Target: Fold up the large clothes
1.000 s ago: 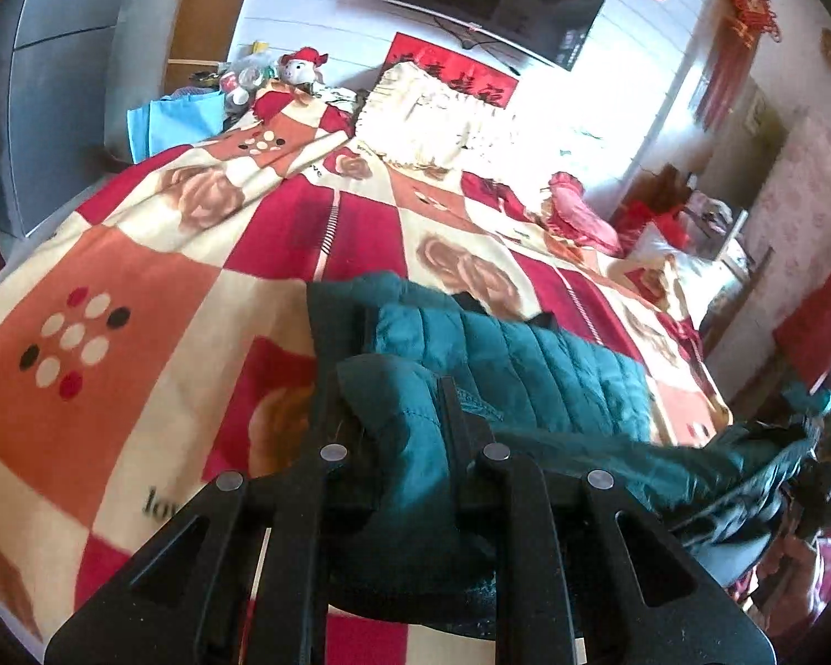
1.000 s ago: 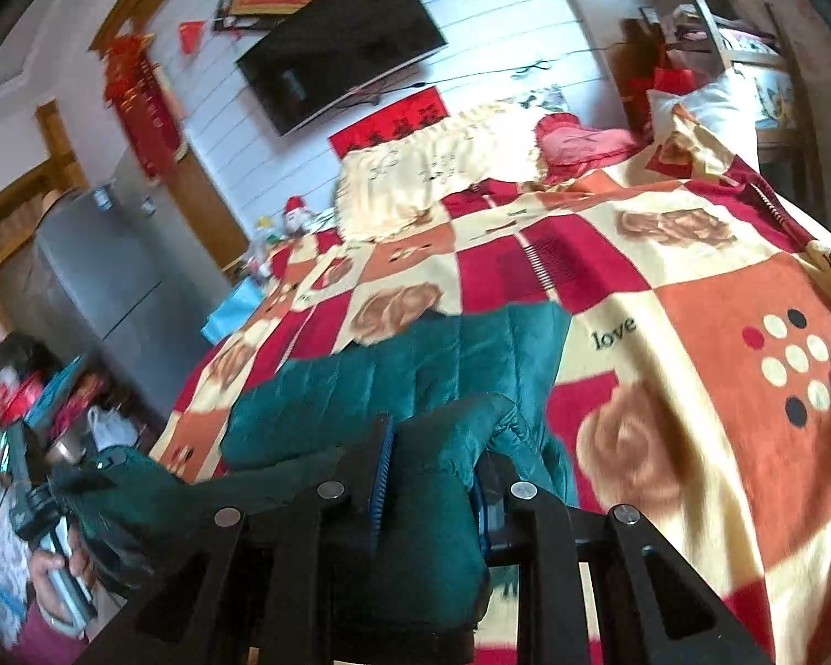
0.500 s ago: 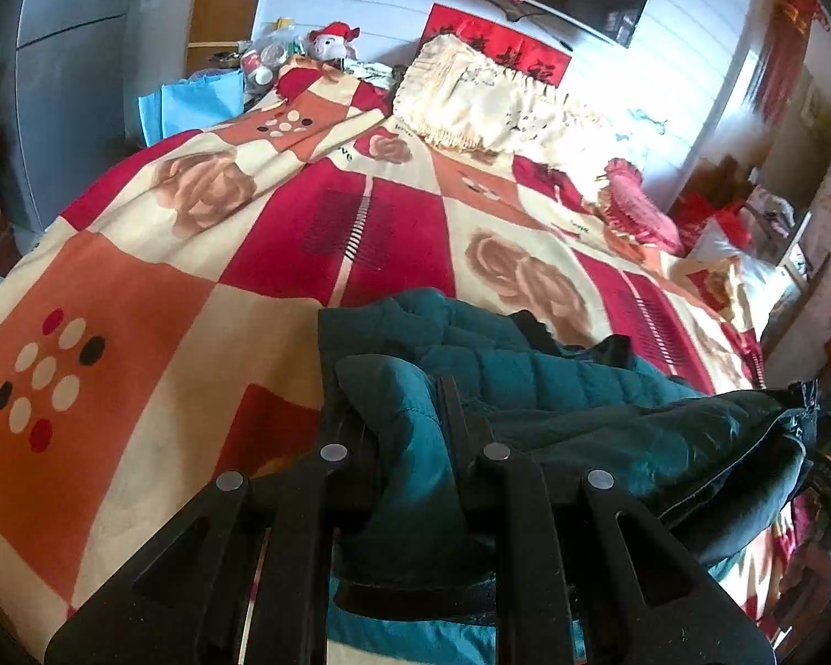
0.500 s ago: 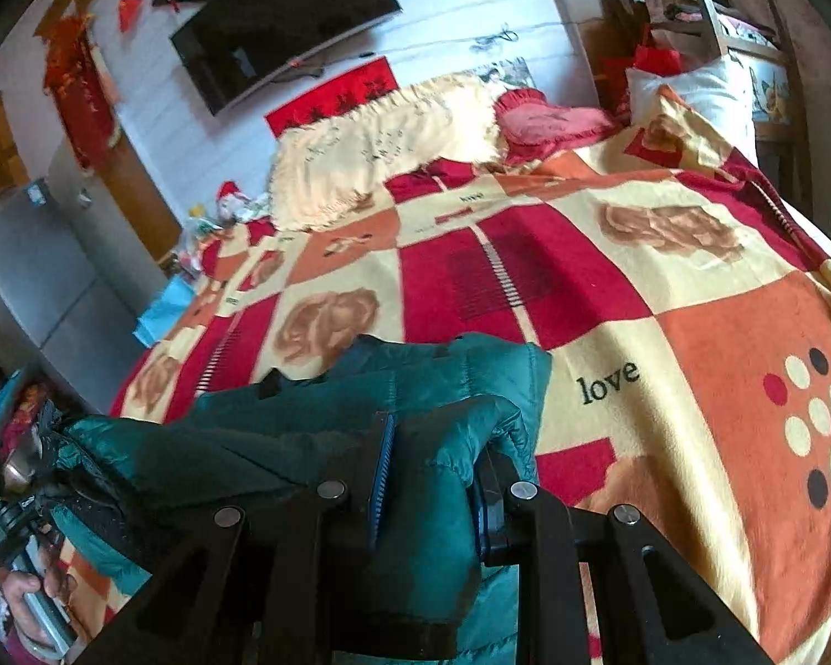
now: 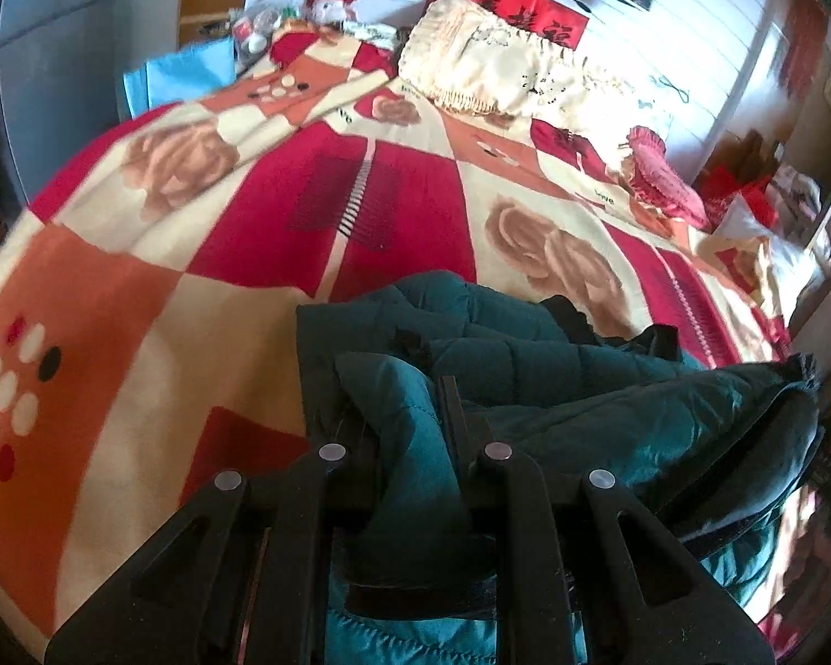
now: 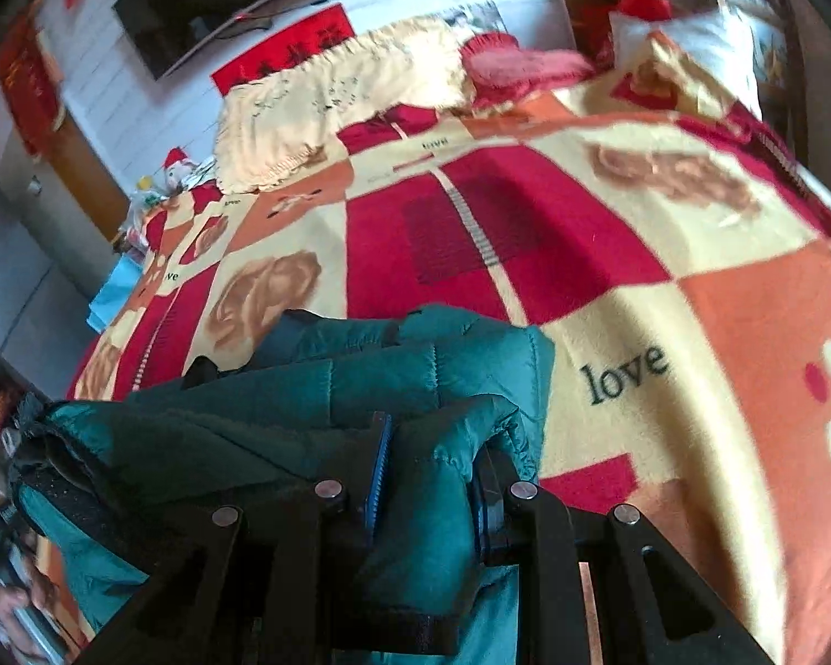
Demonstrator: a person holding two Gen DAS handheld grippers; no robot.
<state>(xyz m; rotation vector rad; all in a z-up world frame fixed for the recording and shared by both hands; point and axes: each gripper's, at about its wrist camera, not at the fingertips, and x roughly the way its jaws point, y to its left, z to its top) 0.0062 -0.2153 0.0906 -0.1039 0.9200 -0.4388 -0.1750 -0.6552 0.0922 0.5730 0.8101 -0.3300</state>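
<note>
Both claws have carried the teal jacket [image 5: 532, 354] farther up the bed [image 5: 238, 233], so its folded upper layer now droops over the rest. The left claw [image 5: 399, 415] is clenched on a bunched edge of the jacket [image 6: 426, 366]; the right claw [image 6: 432, 454] grips the opposite edge (blue pads showing). A cream pillow [image 6: 332, 105] lies near the headboard.

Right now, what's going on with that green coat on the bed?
A person holds a gripper in each hand and is folding a teal padded jacket on a bed covered by a red and orange patchwork blanket. The left gripper and the right gripper are each shut on a bunched edge of the jacket, lifting that edge above the part lying on the blanket.
</note>
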